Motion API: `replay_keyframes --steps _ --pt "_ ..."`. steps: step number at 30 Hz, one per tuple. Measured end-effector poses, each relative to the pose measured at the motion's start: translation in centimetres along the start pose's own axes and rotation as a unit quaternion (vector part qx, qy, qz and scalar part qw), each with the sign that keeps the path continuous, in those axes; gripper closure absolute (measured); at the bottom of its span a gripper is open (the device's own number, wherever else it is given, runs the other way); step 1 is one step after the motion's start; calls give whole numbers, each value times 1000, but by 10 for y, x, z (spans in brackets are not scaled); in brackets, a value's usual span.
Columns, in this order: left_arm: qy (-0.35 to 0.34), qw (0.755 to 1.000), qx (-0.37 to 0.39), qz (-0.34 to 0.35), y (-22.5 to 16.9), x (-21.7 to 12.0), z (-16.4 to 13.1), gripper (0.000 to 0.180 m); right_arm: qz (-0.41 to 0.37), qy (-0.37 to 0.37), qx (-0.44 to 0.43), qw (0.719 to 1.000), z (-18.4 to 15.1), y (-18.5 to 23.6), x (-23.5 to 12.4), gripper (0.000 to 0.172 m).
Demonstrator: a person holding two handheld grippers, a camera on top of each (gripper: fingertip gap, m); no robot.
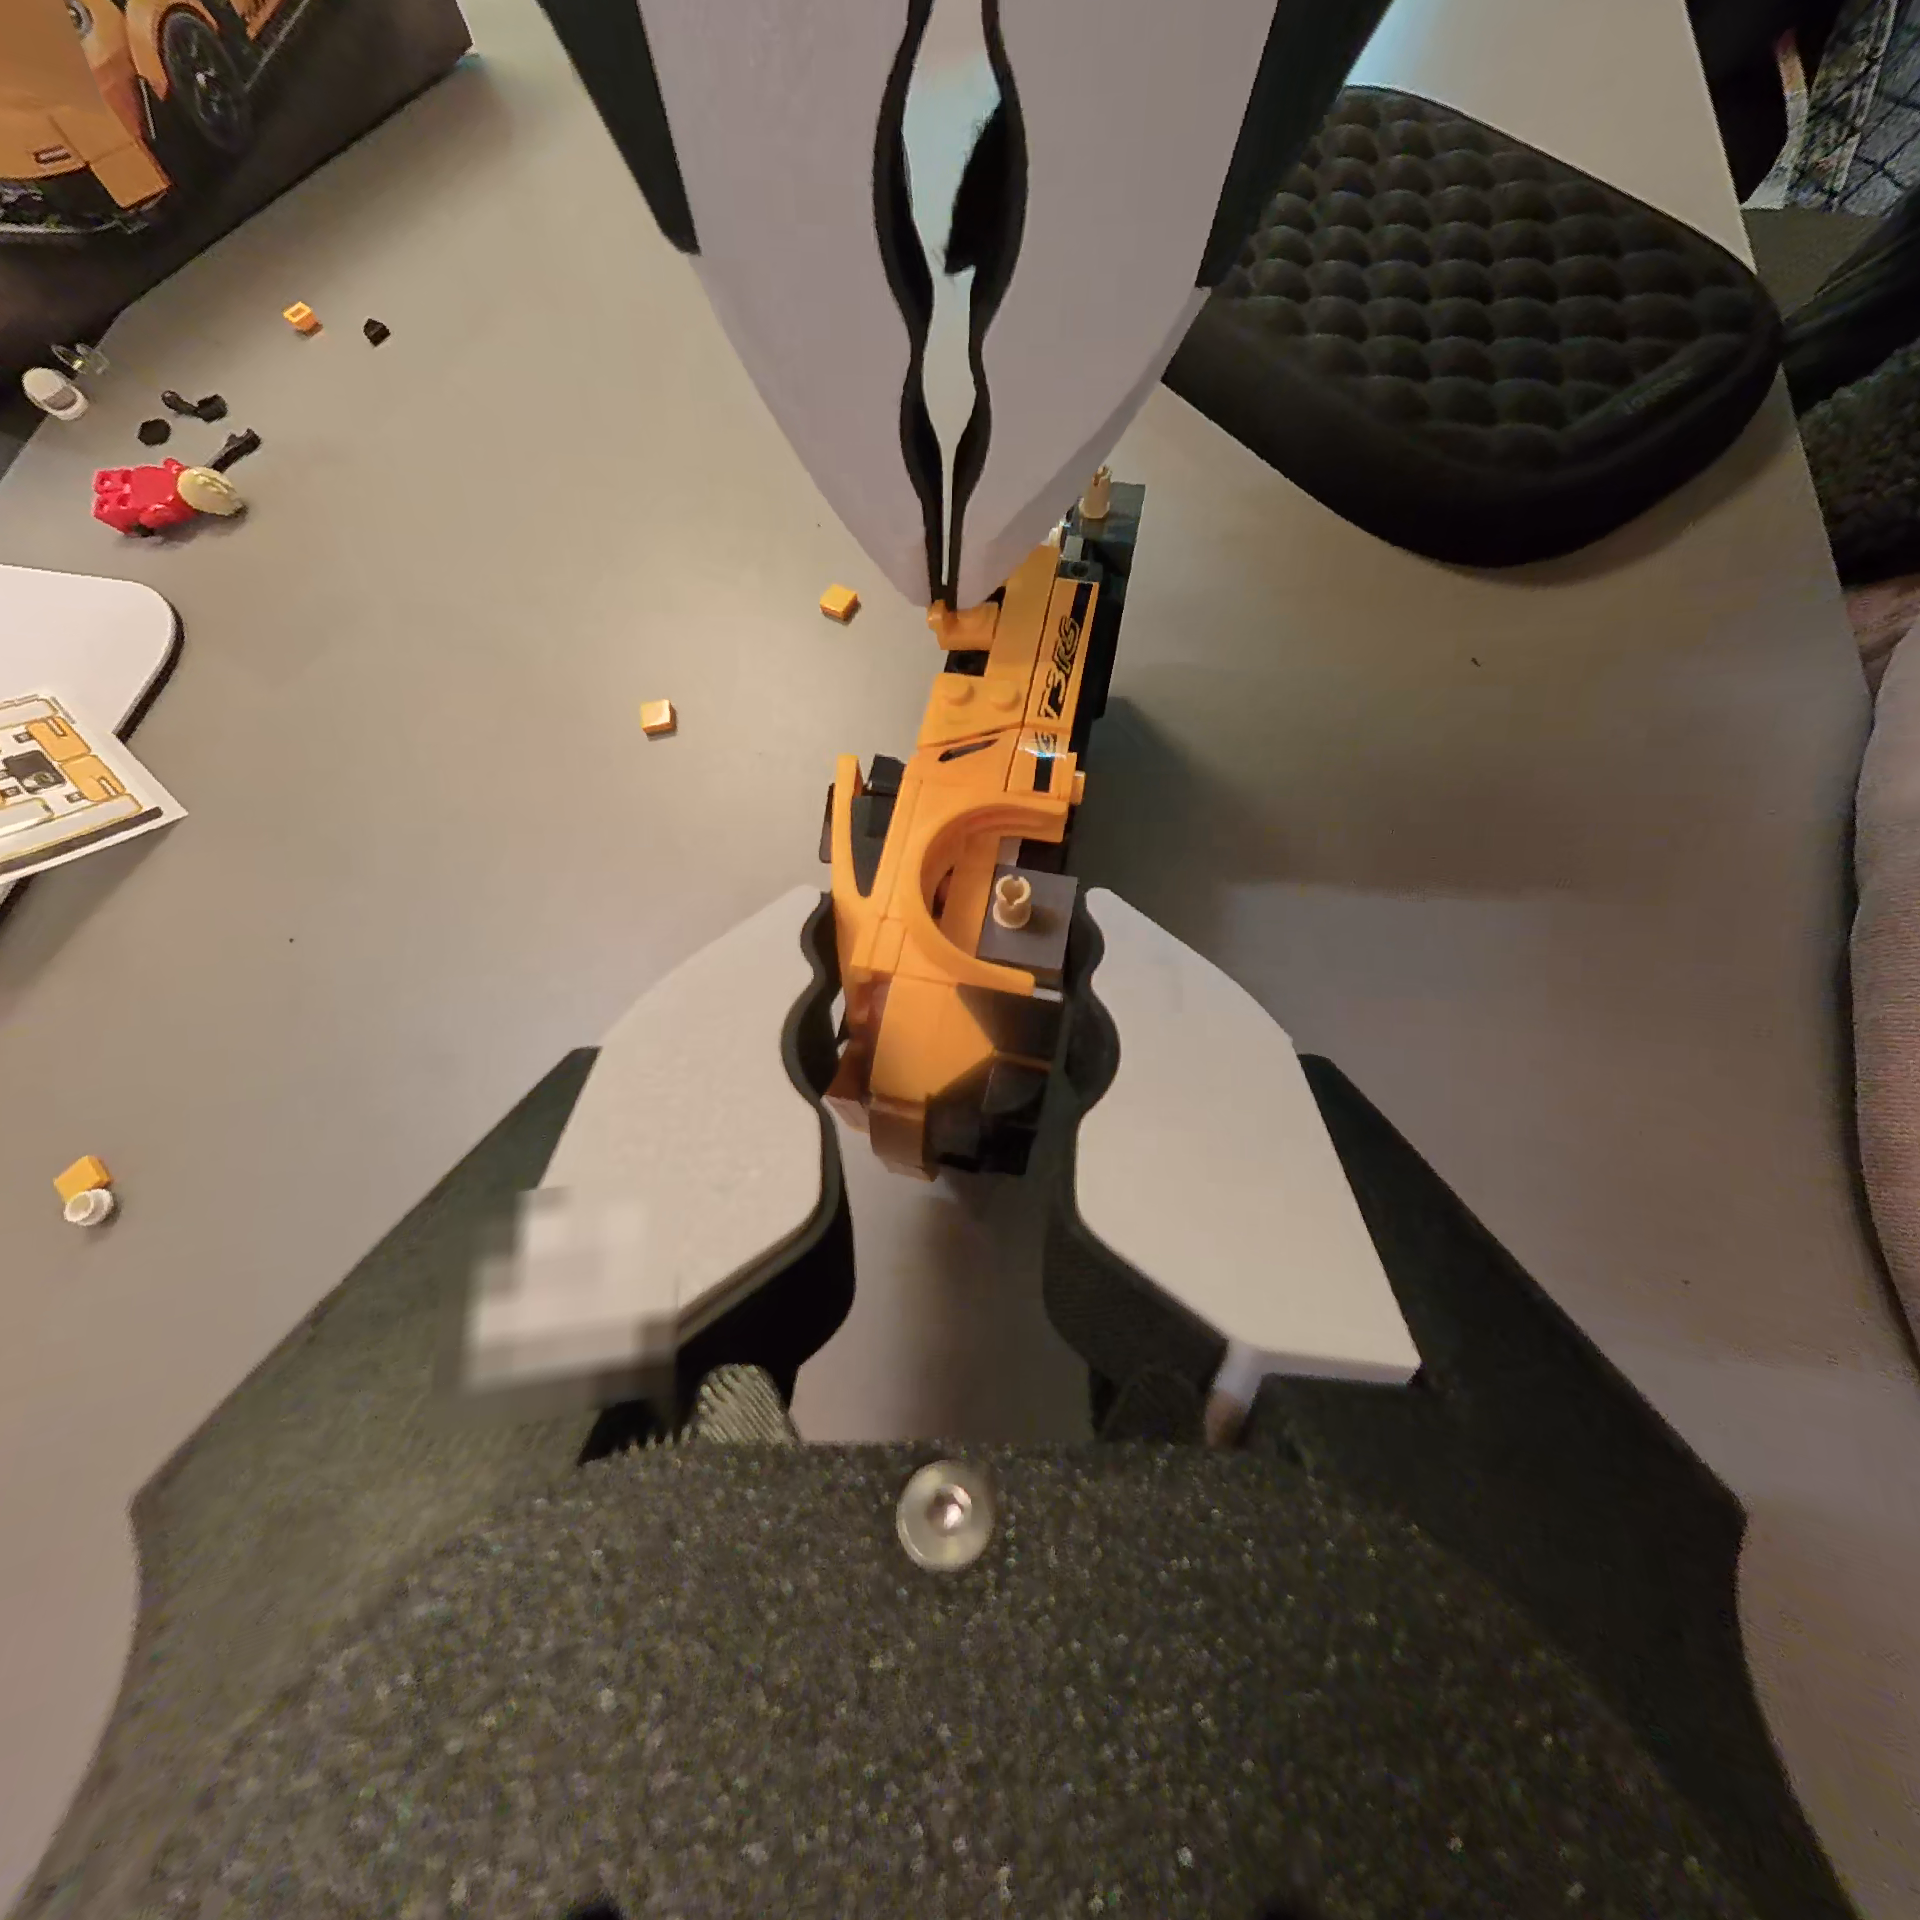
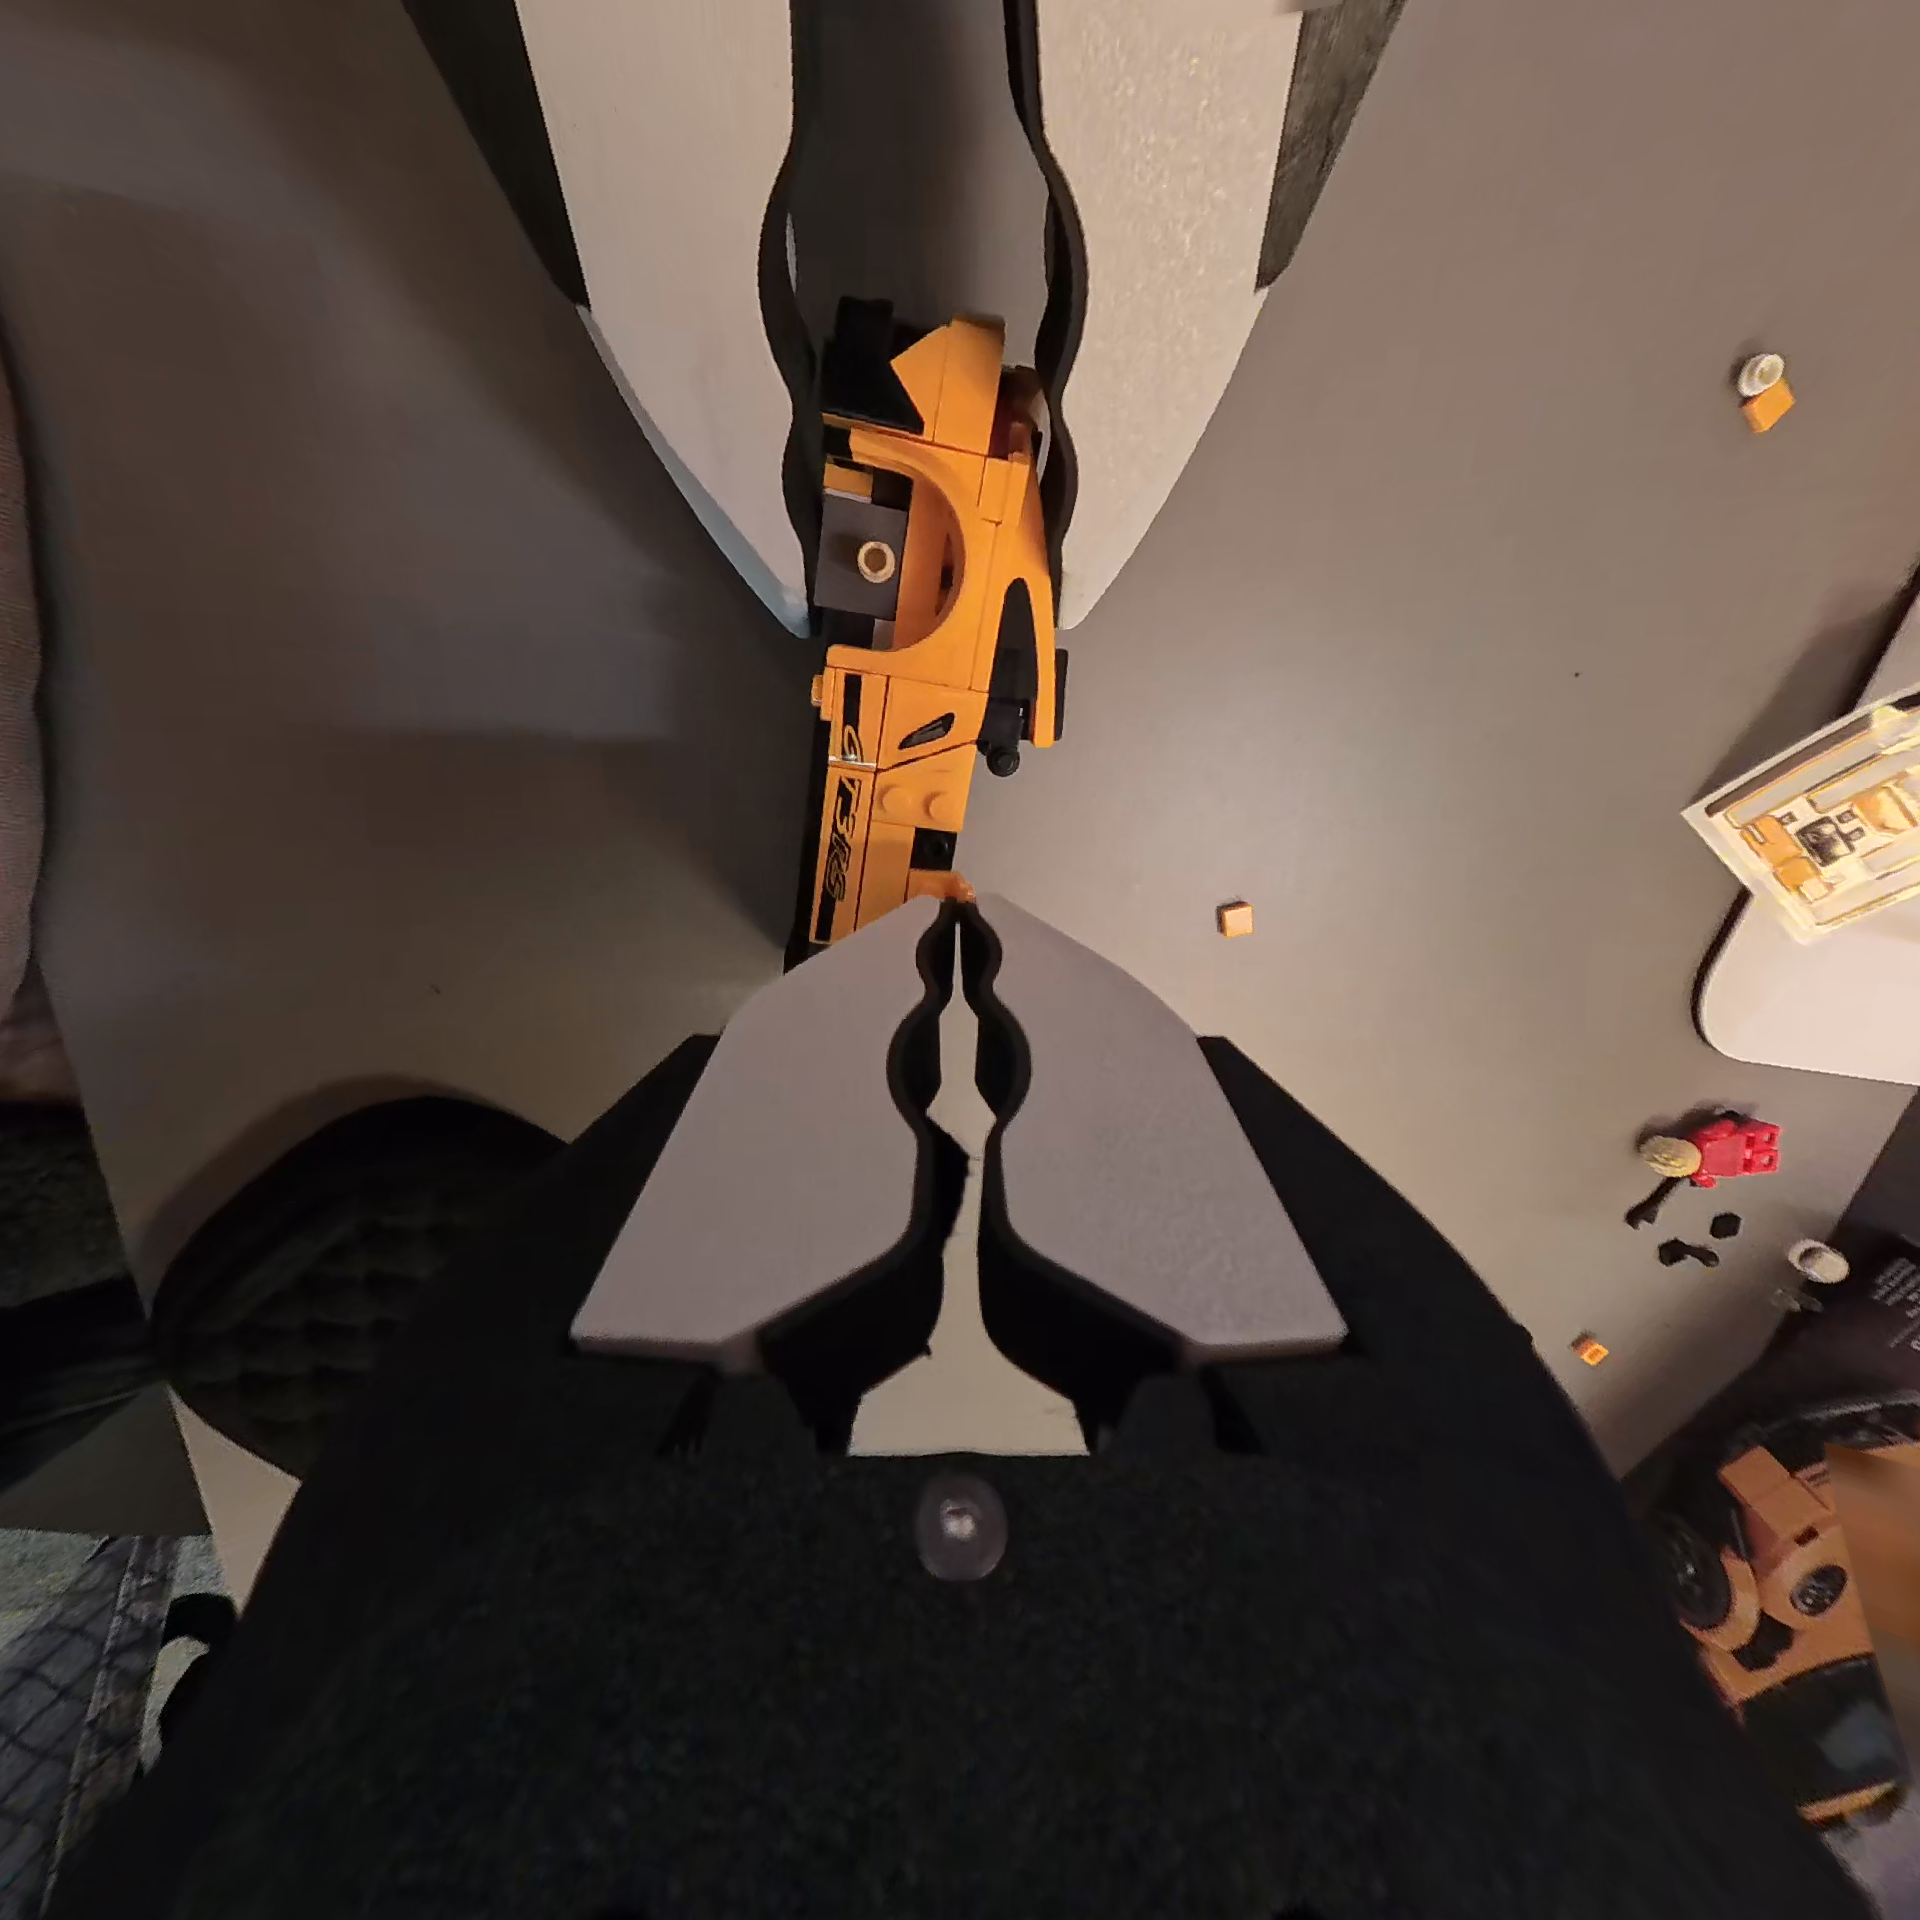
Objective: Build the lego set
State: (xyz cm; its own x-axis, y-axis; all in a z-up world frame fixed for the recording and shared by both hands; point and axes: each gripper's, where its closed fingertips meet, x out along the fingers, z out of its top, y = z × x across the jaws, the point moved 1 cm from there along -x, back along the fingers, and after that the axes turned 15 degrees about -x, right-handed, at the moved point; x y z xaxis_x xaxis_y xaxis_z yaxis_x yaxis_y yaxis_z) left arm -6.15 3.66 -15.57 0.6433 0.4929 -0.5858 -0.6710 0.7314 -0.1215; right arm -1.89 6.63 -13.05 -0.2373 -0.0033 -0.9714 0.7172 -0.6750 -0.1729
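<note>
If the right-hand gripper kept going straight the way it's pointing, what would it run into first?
Probably the orange brick car: the right gripper, shut on a small orange piece, points along it. Beyond is the left gripper, clamped around the car's far end.

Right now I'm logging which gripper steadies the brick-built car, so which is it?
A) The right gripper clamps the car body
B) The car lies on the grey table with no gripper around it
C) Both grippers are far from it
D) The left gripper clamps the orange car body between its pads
D: the left gripper has both pads against the orange car body; the right gripper pinches only a small orange piece at its far end.
</note>
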Motion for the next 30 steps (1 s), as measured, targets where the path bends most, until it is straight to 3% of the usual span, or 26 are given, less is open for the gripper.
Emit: replay_keyframes --steps 6,13,20,30 --pt "1 1000 5 2 0 -1 0 139 16 -7 19 1000 -1 1 -1 166" --pt "1 1000 16 8 -1 -1 0 139 66 -70 62 993 3 1 -7 160" --pt "3 999 34 19 -2 -1 0 139 105 -78 82 988 5 2 0 166" --pt "5 999 22 29 -3 -2 0 139 32 -51 138 989 5 3 0 167"
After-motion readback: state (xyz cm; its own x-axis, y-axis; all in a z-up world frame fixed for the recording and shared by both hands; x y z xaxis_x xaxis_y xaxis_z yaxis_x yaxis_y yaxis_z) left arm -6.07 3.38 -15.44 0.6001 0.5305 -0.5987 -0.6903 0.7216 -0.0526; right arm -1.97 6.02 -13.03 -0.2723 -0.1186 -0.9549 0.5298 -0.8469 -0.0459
